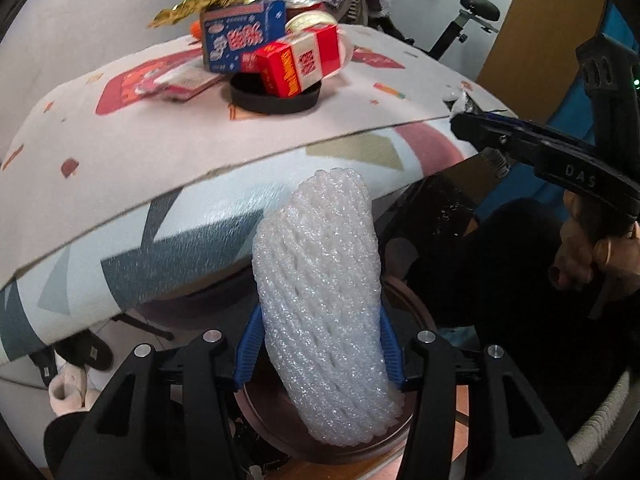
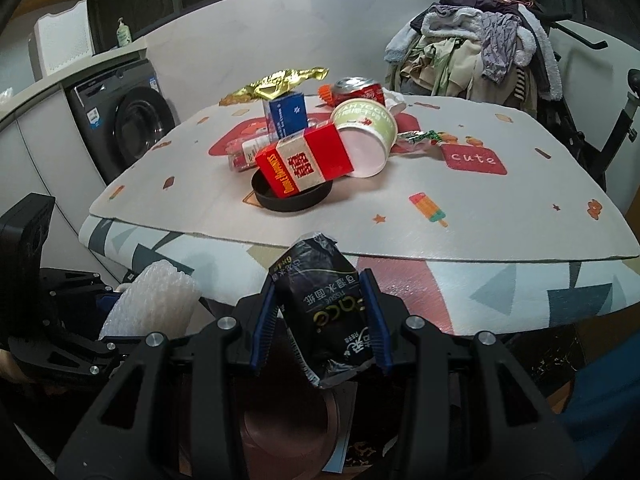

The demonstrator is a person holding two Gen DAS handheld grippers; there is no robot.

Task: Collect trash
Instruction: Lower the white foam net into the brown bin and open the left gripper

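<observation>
My left gripper (image 1: 318,356) is shut on a white foam fruit net (image 1: 320,300), held below the table's front edge over a round brown bin (image 1: 280,420). My right gripper (image 2: 322,320) is shut on a black tissue packet (image 2: 324,304), also held below the table edge over the brown bin (image 2: 280,420). The foam net also shows at the left in the right wrist view (image 2: 156,300). On the table lies a trash pile: a red and white box (image 2: 304,164) in a black round lid (image 2: 292,196), a blue box (image 2: 286,114), a yogurt cup (image 2: 368,140), a gold wrapper (image 2: 280,84) and a red can (image 2: 360,90).
The table (image 2: 440,220) has a patterned mat with a cloth under it. A washing machine (image 2: 124,124) stands at the left. A heap of clothes (image 2: 480,48) sits behind the table. Slippers (image 1: 76,364) lie on the floor. An exercise bike (image 1: 460,28) stands at the back right.
</observation>
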